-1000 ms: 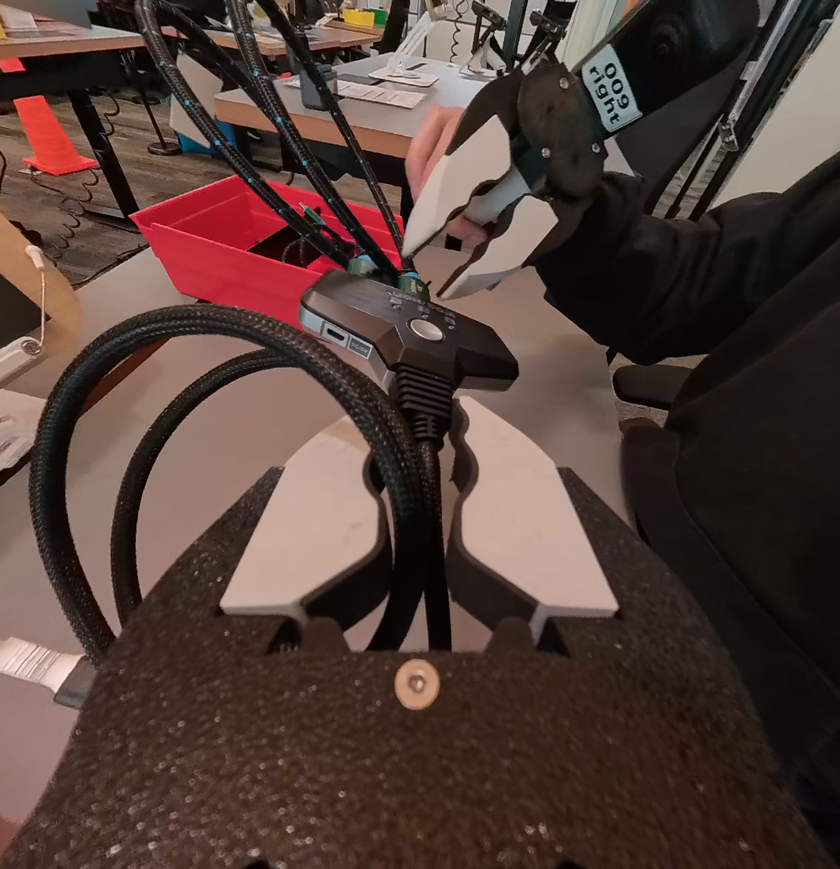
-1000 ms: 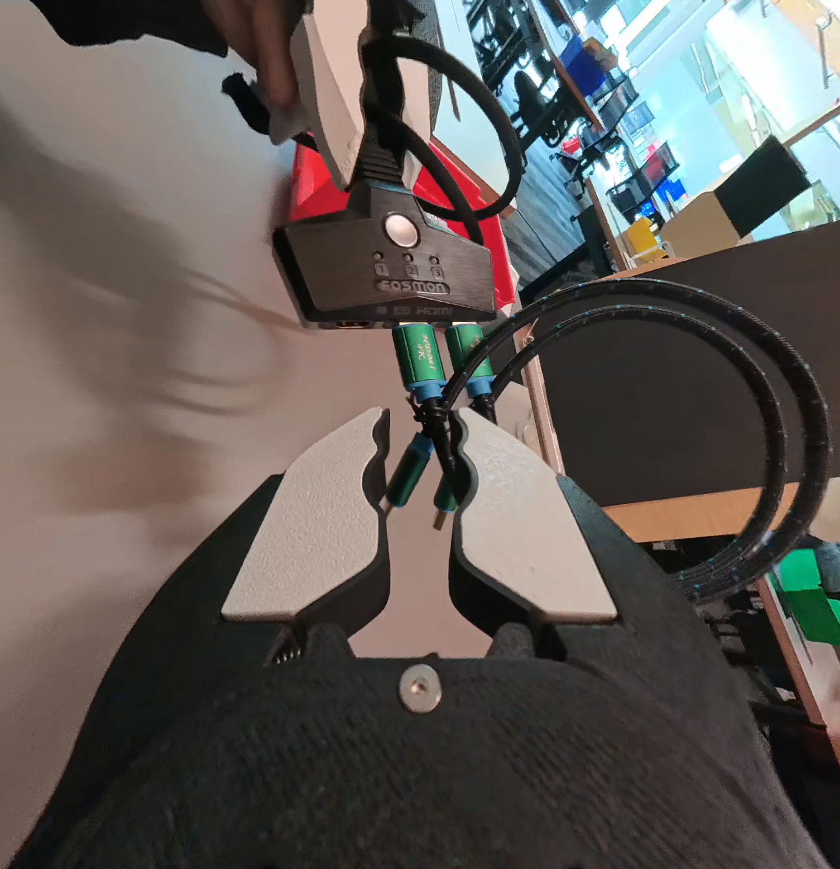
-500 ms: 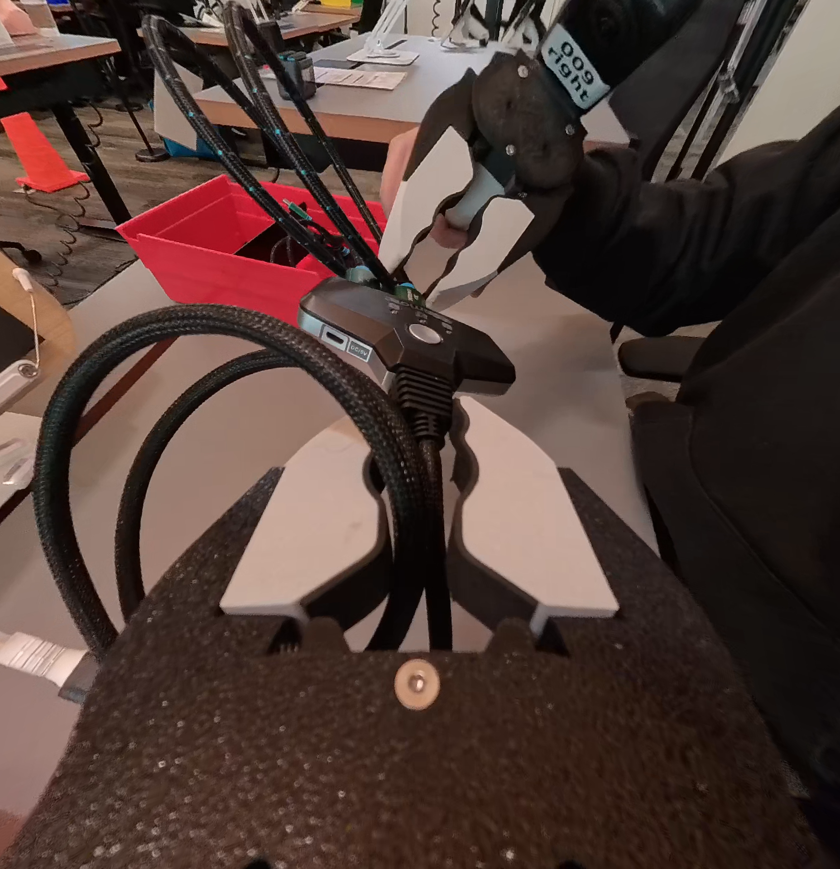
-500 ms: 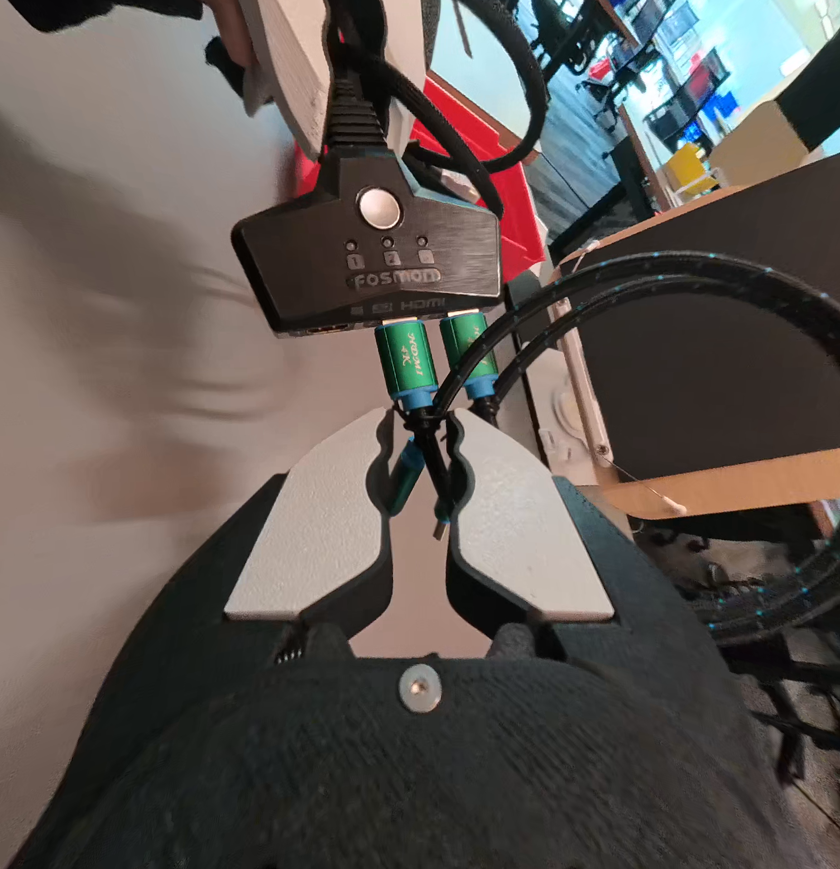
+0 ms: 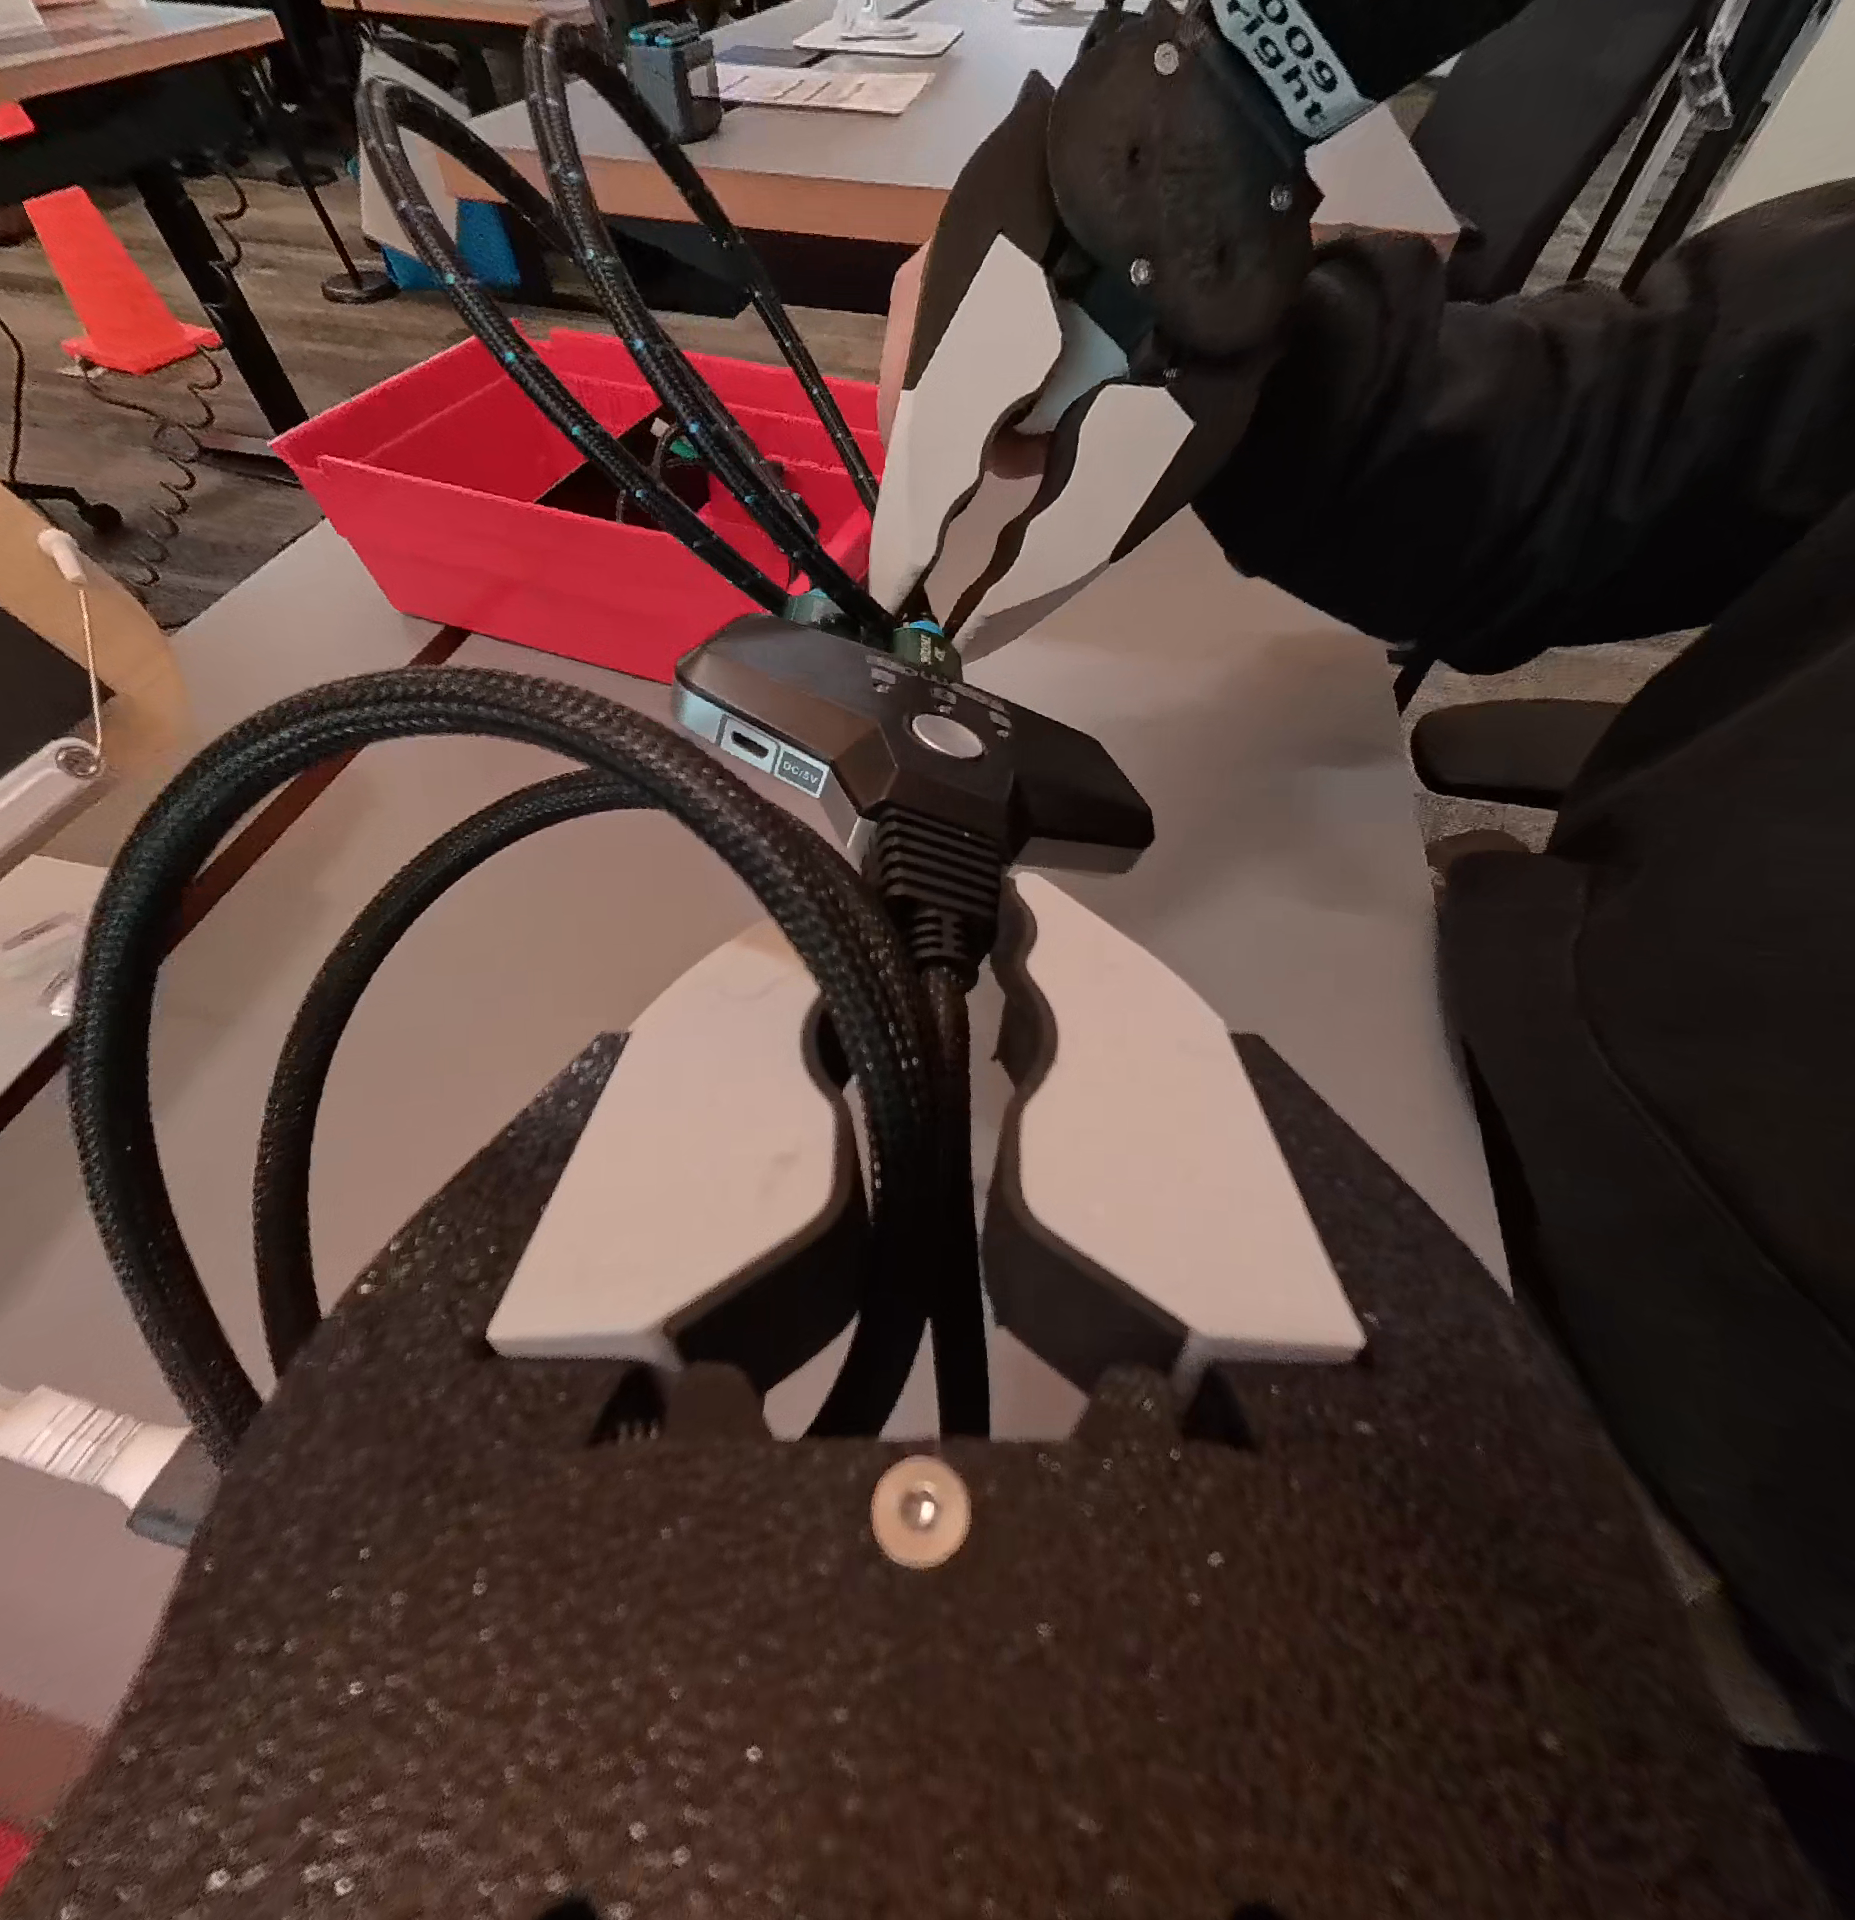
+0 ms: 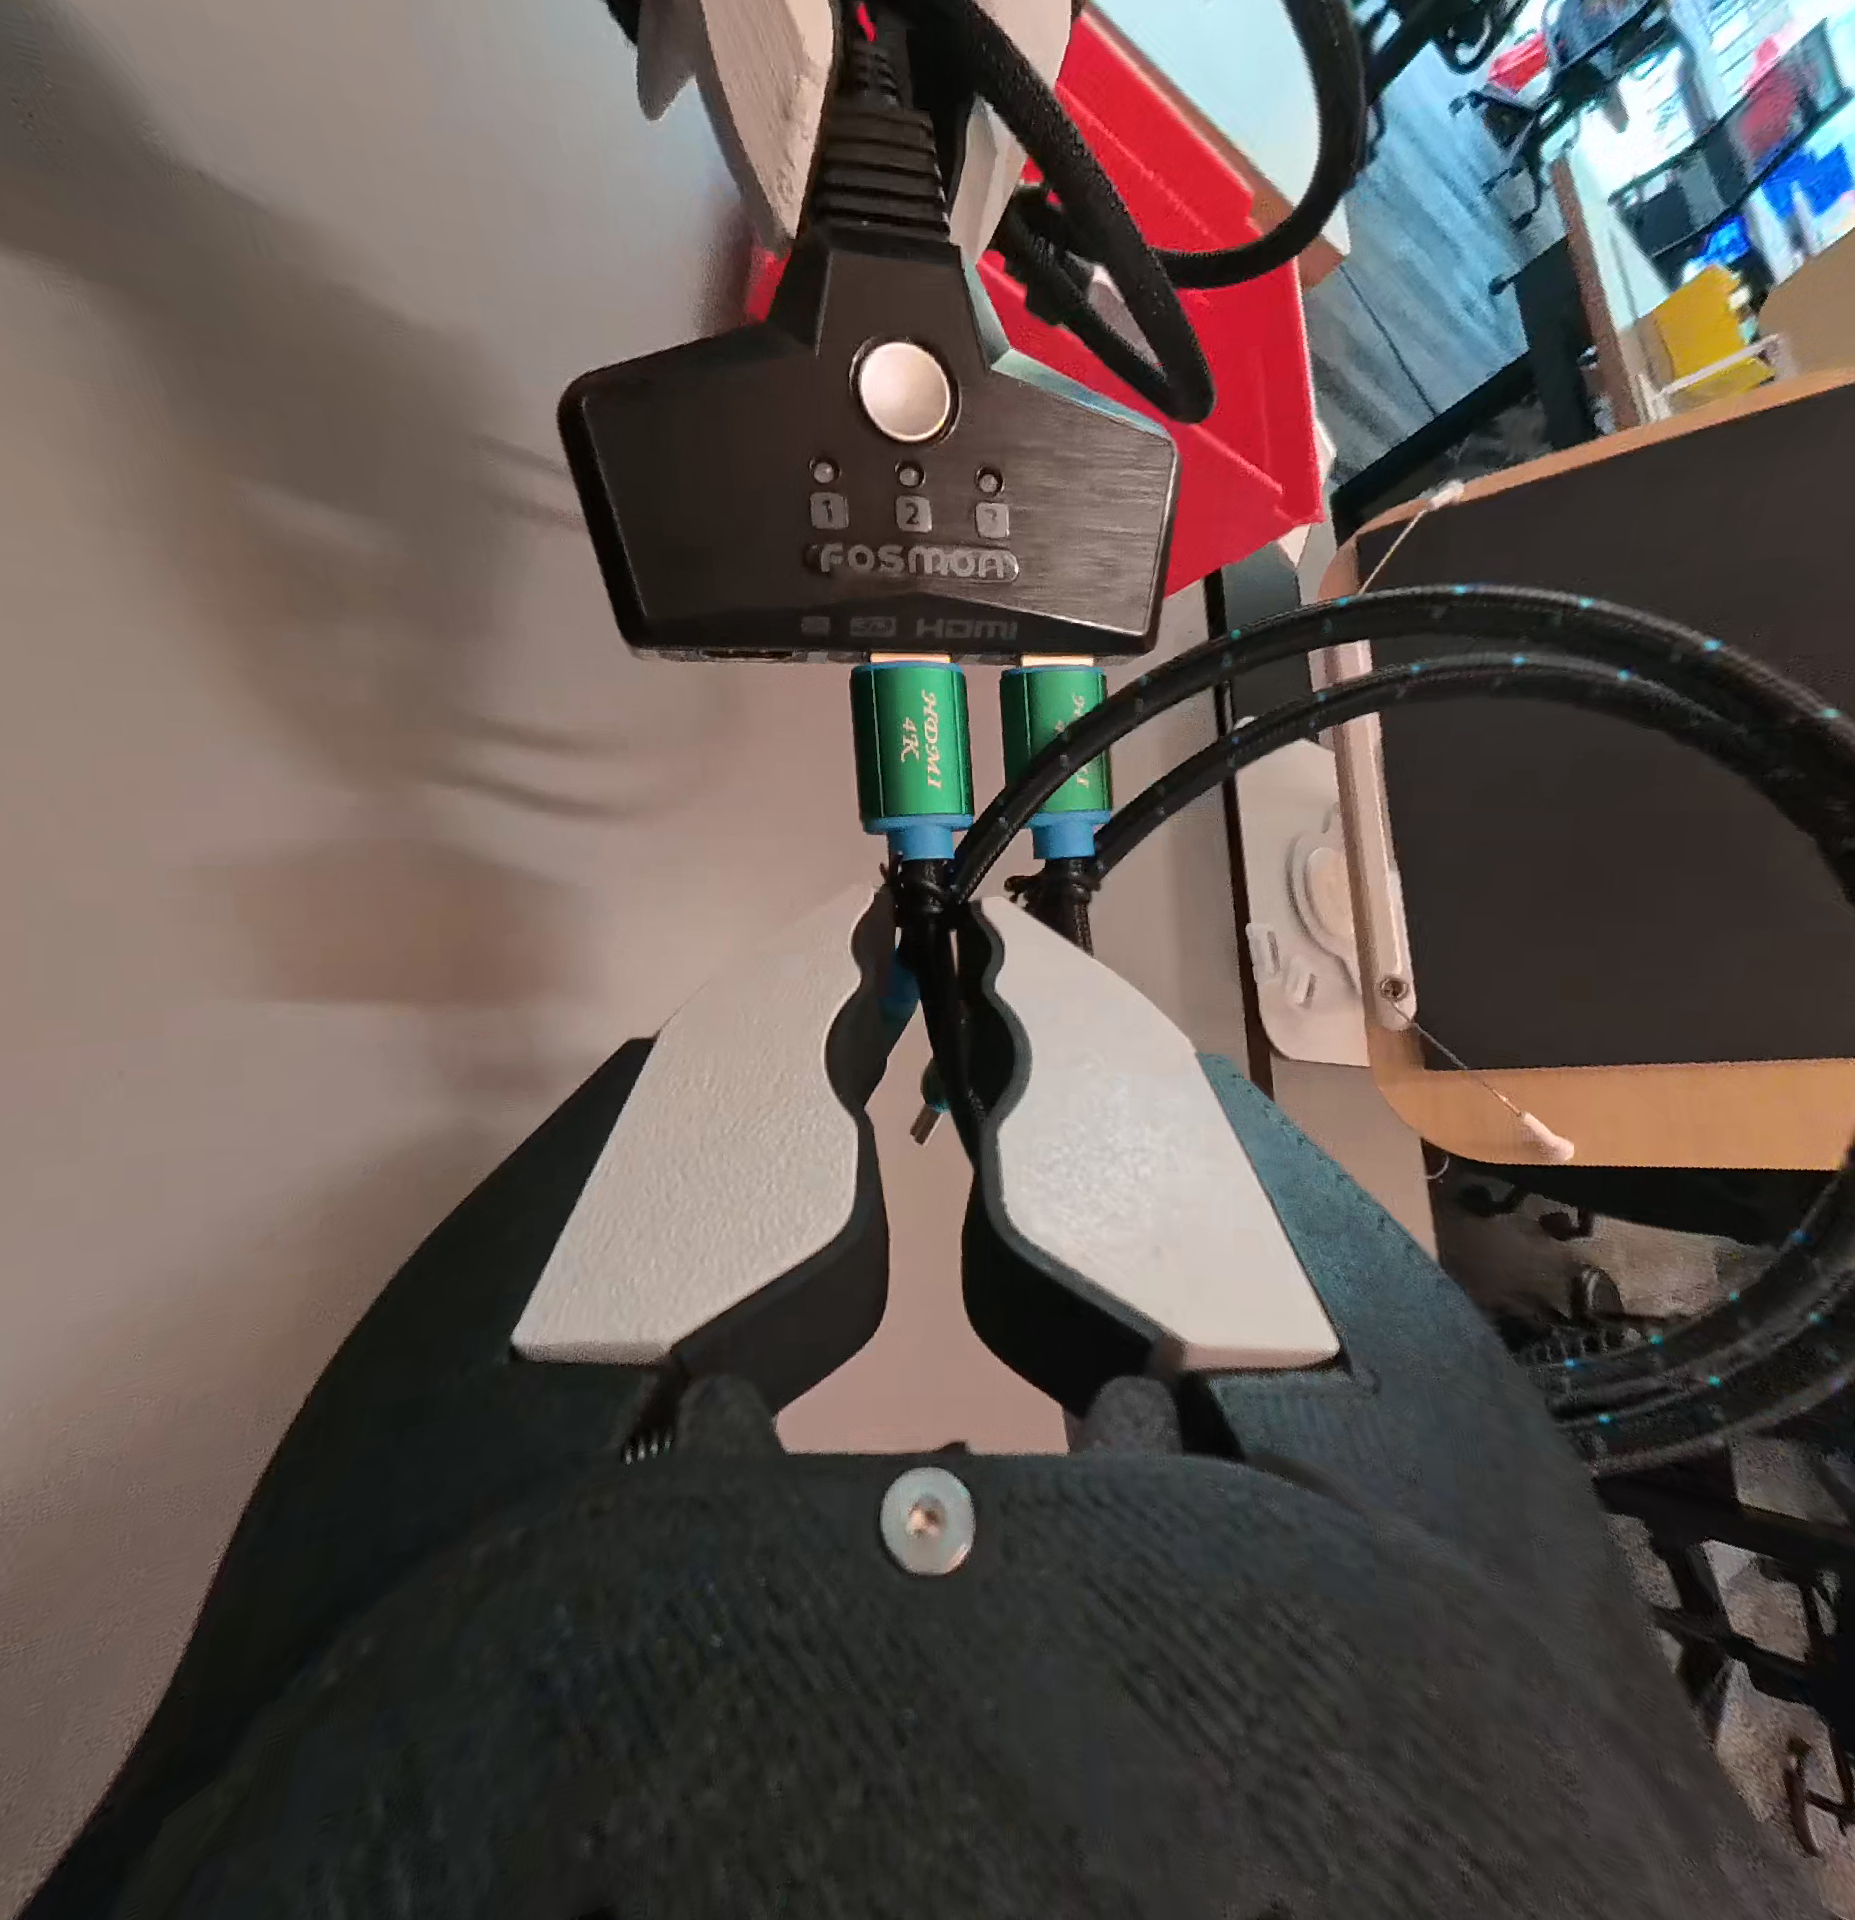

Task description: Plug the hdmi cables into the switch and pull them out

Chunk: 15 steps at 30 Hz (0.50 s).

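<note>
The black HDMI switch [image 5: 902, 748] hangs in the air above the grey table [image 5: 549, 914]. My left gripper [image 5: 933, 935] is shut on the switch's own thick black cable at its ribbed collar. Two green HDMI plugs [image 6: 907, 758] [image 6: 1053, 769] sit in the middle and right ports of the switch [image 6: 871, 520]; the left port is empty. My right gripper [image 6: 928, 914] is shut on the braided cable just behind the middle plug. A loose green plug [image 6: 902, 1003] dangles between its fingers. The right gripper also shows in the left wrist view [image 5: 933, 613], steeply above the ports.
A red bin [image 5: 549, 520] with more cables stands behind the switch. A black panel with a wooden edge [image 6: 1629, 831] is at the table's side. The braided cables loop wide [image 6: 1733, 727]. A black sleeve [image 5: 1474, 447] and a chair are at the right.
The right gripper has swung to a steeper angle over the ports, and the switch now lines up straight ahead of it. Both plugs stay in the switch. Both grips are unchanged.
</note>
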Available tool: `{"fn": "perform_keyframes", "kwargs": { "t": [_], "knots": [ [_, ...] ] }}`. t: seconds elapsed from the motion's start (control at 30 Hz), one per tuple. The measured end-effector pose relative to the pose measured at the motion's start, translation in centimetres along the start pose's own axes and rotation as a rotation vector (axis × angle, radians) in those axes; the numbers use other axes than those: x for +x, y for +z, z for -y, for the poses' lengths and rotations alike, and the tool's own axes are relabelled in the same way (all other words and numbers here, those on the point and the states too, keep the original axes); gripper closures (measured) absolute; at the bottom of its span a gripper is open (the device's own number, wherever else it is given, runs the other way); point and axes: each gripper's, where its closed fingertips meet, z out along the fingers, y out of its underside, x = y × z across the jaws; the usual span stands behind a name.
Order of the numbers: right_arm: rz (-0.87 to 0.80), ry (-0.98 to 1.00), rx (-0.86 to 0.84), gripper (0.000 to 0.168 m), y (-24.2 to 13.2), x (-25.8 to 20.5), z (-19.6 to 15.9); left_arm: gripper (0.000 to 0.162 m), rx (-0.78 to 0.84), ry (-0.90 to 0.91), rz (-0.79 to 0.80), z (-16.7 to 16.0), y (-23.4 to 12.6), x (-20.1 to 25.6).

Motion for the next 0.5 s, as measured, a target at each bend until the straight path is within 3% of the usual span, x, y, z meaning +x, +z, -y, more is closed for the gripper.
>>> {"fn": "perform_keyframes", "kwargs": {
  "t": [0.4, 0.47, 0.5],
  "knots": [
    [0.127, -0.151, -0.158, 0.158, -1.7, -1.6, -2.0, 0.139, -0.061, 0.038, 0.012, -1.0, 0.9, 0.8],
    [0.067, -0.248, -0.448, 0.157, -3.3, 0.1, -8.5, 0.139, -0.063, 0.01, 0.108, -1.4, -1.8, -0.9],
    [0.095, -0.172, -0.393, 0.157, -4.0, -0.2, -9.7, 0.139, -0.037, -0.044, 0.156, -1.5, -3.8, -1.9]
  ]
}}
